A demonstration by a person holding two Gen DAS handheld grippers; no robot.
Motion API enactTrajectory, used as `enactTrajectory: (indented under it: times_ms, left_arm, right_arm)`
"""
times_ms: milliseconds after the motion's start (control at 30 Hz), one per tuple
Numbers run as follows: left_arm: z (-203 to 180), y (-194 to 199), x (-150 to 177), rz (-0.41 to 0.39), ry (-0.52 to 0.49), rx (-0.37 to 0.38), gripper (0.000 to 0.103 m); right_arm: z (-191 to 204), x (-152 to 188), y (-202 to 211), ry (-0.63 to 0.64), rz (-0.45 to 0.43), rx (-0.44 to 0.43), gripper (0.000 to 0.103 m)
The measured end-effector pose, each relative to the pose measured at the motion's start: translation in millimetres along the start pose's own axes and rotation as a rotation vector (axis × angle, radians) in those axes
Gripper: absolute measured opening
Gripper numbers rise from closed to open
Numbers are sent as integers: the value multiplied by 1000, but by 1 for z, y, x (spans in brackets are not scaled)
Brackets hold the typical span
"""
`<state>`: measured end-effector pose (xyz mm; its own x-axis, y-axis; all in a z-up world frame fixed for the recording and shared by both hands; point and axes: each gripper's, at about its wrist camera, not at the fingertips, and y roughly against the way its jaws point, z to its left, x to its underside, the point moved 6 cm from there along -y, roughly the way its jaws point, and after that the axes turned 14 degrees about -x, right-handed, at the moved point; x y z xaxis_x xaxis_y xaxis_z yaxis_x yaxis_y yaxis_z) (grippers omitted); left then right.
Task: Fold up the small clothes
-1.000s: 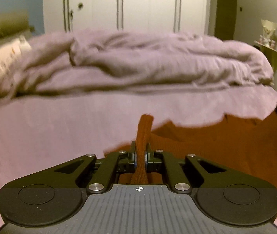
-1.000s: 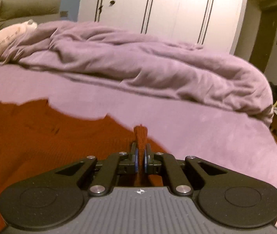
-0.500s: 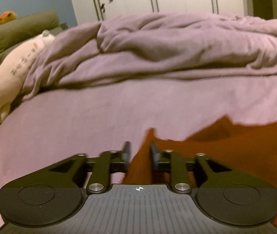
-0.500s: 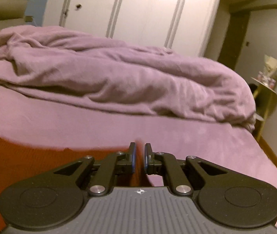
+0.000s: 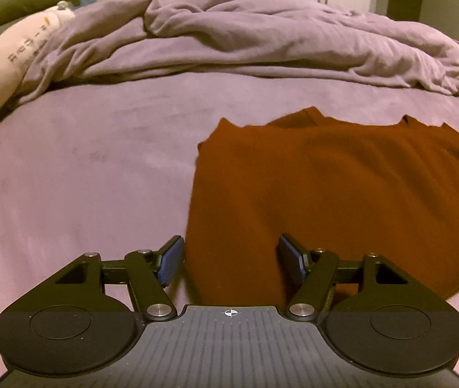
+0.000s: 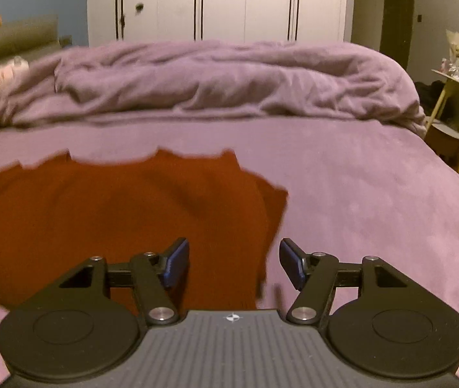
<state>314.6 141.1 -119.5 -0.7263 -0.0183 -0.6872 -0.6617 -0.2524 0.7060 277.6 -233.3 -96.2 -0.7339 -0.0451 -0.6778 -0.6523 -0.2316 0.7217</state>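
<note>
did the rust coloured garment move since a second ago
Yes. The rust garment was pinched up in both grippers; now it lies dropped flat on the purple bedsheet, below the rumpled duvet, with both sets of jaws opening off it.

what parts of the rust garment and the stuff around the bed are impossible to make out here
- Rust garment, near hem: both wrist views, hidden behind each gripper's body.
- Its far side: cut off by the right edge in the left wrist view, the left edge in the right wrist view.
- What kind of garment: bunched and blurred in the right wrist view.
- Print on the pillow: too small, blurred.
- Items on the side table: too small.
</note>
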Motion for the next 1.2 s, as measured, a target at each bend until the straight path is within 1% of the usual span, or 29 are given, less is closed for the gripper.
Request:
enactTrajectory:
  times_ms: [33, 67, 100, 133, 167, 200, 233, 267, 367, 433, 467, 500, 533, 600, 667, 700, 767, 800, 833, 933, 1000, 1100, 1200]
  left_arm:
    - [0, 1, 0, 4, 19, 5, 62]
    - [-1, 0, -1, 10, 35, 16, 56]
    - [-1, -1, -2, 16, 50, 26, 43]
    - [-1, -2, -4, 22, 60, 33, 32]
    - [-2, -3, -6, 25, 62, 39, 24]
    - [-3, -2, -8, 21, 59, 33, 14]
    - [-4, 0, -10, 11, 52, 26, 14]
    - [-4, 1, -11, 9, 49, 17, 14]
    - [-1, -5, -9, 31, 54, -20, 15]
    - [5, -6, -6, 31, 52, -66, 22]
    - [8, -5, -4, 32, 48, -75, 25]
    - [12, -3, -2, 42, 54, -65, 29]
    - [16, -1, 0, 49, 65, -52, 34]
    - [25, 7, 6, 56, 79, -35, 40]
    - [30, 14, 14, 70, 94, -9, 41]
    - [31, 17, 19, 87, 111, 19, 42]
    - [30, 23, 27, 122, 151, 74, 43]
    - [28, 24, 29, 132, 166, 88, 45]
    - [26, 26, 31, 144, 178, 93, 47]
    - [17, 31, 35, 153, 171, 103, 51]
    - [10, 31, 37, 159, 149, 97, 52]
    - [3, 31, 41, 166, 134, 100, 53]
    - [1, 29, 42, 164, 129, 100, 54]
  right_arm:
    - [0, 2, 1, -13, 2, -10, 44]
    - [0, 2, 1, -21, 2, -9, 41]
    - [0, 2, 1, -19, 2, -5, 36]
    - [0, 2, 2, -11, 3, -4, 20]
    - [1, 0, 2, -3, 5, -8, 14]
    - [2, -1, 2, 11, 4, 6, 12]
    - [3, -2, 4, 31, -1, 30, 9]
    - [3, -3, 4, 53, -4, 45, 9]
    - [-3, 1, -4, 94, 15, 120, 8]
    - [-13, 7, -10, 105, 31, 183, 8]
    - [-20, 10, -14, 93, 58, 214, 7]
    - [-30, 14, -18, 52, 98, 238, 7]
    - [-39, 16, -14, -11, 96, 223, 7]
    - [-44, 15, 1, -78, 67, 181, 7]
    - [-37, 15, 18, -72, 34, 139, 7]
    - [-32, 14, 25, -58, 22, 127, 8]
    - [-15, 14, 37, -38, 1, 85, 11]
    - [-6, 14, 41, -32, -9, 61, 15]
    - [3, 14, 45, -26, -19, 34, 21]
    - [30, 16, 47, 2, -39, -26, 30]
    - [43, 19, 42, 19, -25, -53, 32]
    - [52, 24, 33, 13, 9, -87, 32]
    - [56, 27, 27, 5, 26, -91, 34]
